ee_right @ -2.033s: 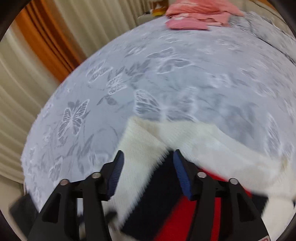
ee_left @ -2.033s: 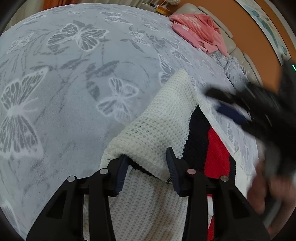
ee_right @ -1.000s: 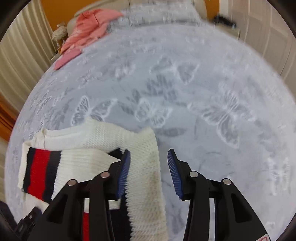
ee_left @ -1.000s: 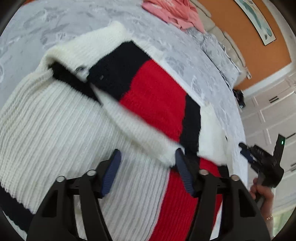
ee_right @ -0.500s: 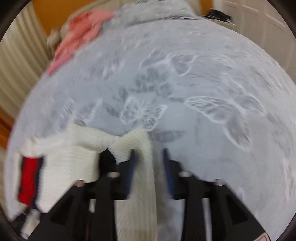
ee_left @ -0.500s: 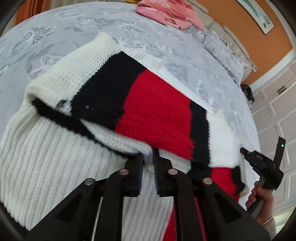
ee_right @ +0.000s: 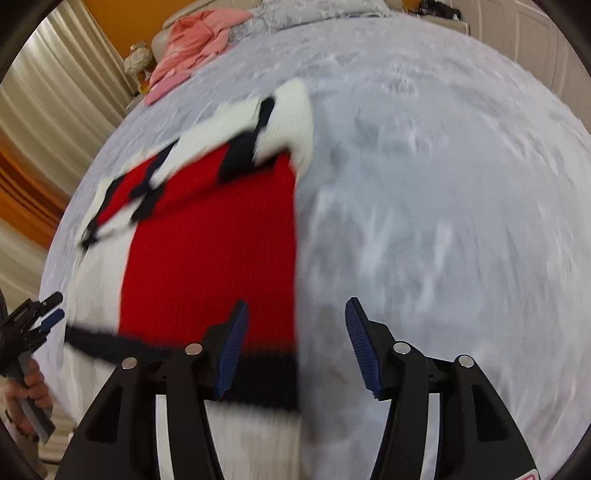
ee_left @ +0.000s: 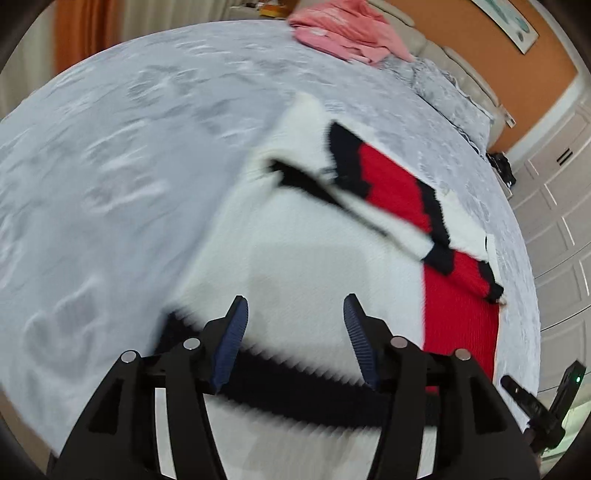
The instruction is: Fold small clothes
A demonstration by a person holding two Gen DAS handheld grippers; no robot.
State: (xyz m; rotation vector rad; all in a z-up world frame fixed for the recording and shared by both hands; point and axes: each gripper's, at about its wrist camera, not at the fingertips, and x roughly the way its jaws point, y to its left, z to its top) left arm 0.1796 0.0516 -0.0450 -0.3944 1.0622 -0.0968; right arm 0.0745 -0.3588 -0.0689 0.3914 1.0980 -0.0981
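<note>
The white, red and navy knit sweater (ee_left: 314, 258) lies flat in the middle of the bed (ee_left: 110, 166), sleeves crossed over its chest, likely readied for the next fold. Over its hem, the left claw (ee_left: 293, 332) and right claw (ee_right: 295, 332) are both spreading wider, pinching nothing. Beyond the sweater, pink clothes (ee_left: 343, 29) wait near the orange wall (ee_left: 517, 74).
</note>
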